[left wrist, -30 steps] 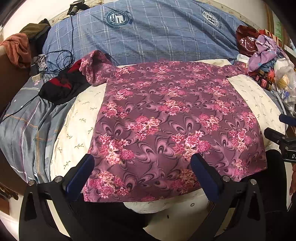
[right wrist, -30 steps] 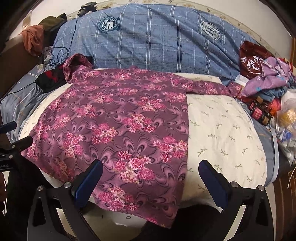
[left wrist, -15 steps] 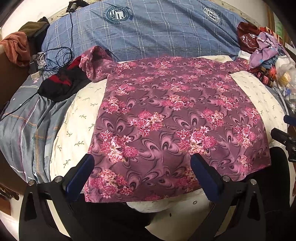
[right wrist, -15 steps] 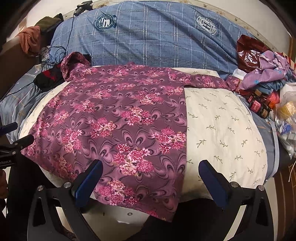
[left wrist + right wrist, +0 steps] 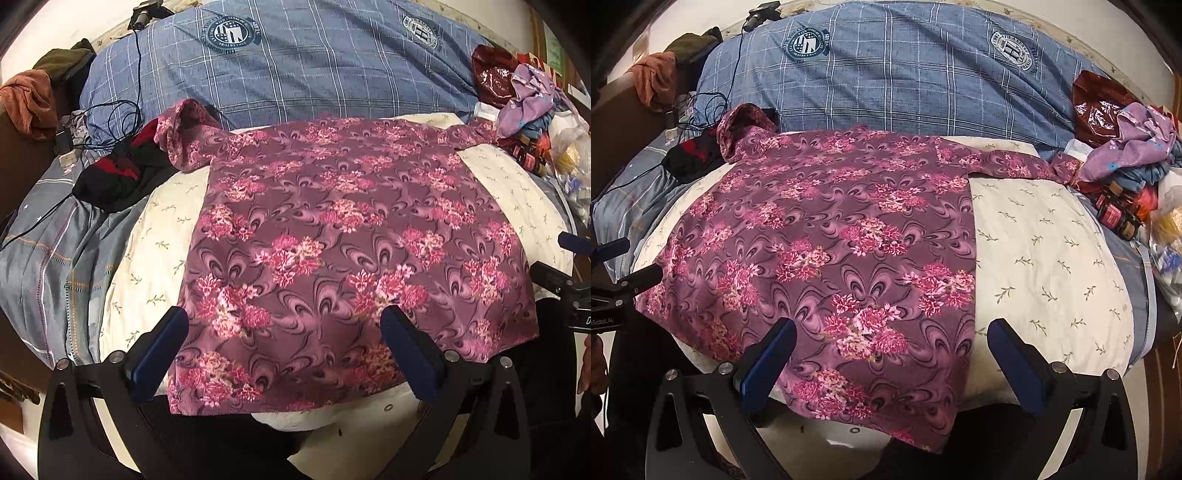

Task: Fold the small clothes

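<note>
While the floral shirt (image 5: pixel 343 251) lies flat on the bed (image 5: pixel 1052 258), your left tool (image 5: pixel 284 339) and right tool (image 5: pixel 892 354) hover spread, empty. Thin, limp cloth; pinch its hem corners.

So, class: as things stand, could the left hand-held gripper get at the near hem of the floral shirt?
Probably yes. The left hand-held gripper hangs open just over the floral shirt, whose hem lies flat with nothing on it.
</note>
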`<state>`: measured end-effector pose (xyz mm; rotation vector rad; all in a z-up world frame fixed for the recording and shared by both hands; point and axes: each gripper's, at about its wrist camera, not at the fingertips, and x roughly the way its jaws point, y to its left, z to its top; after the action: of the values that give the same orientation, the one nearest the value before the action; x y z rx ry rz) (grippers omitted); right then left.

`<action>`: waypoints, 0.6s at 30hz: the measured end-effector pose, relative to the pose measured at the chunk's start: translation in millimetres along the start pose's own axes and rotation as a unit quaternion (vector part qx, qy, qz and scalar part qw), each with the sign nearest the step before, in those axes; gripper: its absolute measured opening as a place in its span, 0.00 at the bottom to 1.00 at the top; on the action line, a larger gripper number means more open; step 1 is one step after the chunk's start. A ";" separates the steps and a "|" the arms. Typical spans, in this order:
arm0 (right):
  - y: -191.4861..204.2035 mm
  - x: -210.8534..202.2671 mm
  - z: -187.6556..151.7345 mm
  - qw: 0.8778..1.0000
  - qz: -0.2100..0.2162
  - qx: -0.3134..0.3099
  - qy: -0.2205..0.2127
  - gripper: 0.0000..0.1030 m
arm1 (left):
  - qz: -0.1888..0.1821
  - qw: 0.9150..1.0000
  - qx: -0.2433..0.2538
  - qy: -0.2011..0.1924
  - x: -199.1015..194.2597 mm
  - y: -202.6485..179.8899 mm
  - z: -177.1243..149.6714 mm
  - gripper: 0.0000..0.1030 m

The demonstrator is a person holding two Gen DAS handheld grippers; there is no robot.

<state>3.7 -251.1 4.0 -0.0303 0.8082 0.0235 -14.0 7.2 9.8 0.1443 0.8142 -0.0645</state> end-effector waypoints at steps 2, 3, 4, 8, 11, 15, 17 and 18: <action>-1.1 0.5 1.3 1.000 0.000 0.001 -0.001 1.00 | -0.003 1.000 -0.004 0.001 1.0 0.5 2.4 1.00; -1.9 1.0 2.0 1.000 0.000 0.002 -0.002 1.00 | -0.003 1.000 -0.005 0.001 1.5 0.7 3.4 1.00; -2.9 1.9 2.8 1.000 -0.001 0.003 -0.001 1.00 | -0.003 1.000 -0.005 0.001 1.8 0.5 4.0 1.00; -6.9 7.5 5.2 1.000 0.000 0.007 0.004 1.00 | 0.000 1.000 -0.006 0.002 5.3 0.3 7.4 1.00; -8.9 10.2 7.8 1.000 0.000 0.010 0.005 1.00 | 0.000 1.000 -0.008 0.005 7.9 0.7 9.3 1.00; -11.2 12.6 10.6 1.000 0.001 0.014 0.005 1.00 | 0.001 1.000 -0.006 0.008 11.7 -0.2 12.1 1.00; -12.1 14.2 11.2 1.000 0.002 0.015 0.006 1.00 | -0.001 1.000 -0.006 0.008 12.2 -0.5 13.0 1.00; -12.4 15.6 11.5 1.000 0.002 0.016 0.008 1.00 | -0.001 1.000 -0.006 0.007 12.9 -0.5 13.7 1.00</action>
<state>23.3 -263.0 0.9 0.0006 0.8248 0.0146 4.7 4.6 9.6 0.1335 0.8295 -0.0604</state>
